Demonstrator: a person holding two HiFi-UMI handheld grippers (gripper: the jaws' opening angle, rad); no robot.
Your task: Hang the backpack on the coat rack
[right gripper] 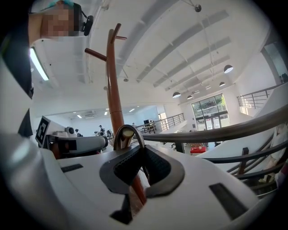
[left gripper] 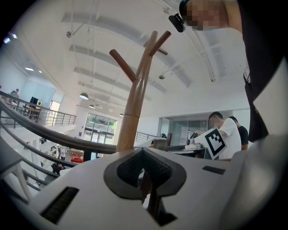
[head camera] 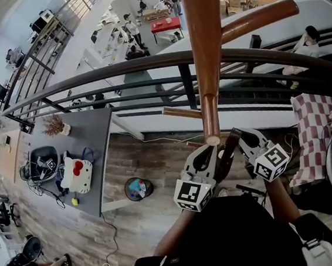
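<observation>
just under the coat rack (head camera: 206, 66) peg tip (head camera: 212, 137), pinching the brown carry strap (head camera: 229, 147) with left hand-held gripper (head camera: 208, 152) and right hand-held gripper (head camera: 238, 135), both clamped tight on it; metal ring (right gripper: 123, 134) poking above the right pads, dark bulk below, seemingly the backpack (head camera: 223, 229), on the rack's near side. looks mid-lift, not hooked yet. next, likely: raise the strap above the peg tip, then lower over it. tight beside the rack's pole; railing (head camera: 147, 66) close behind the rack, bench (head camera: 98, 130) well off to its left, so approach from the near side.
</observation>
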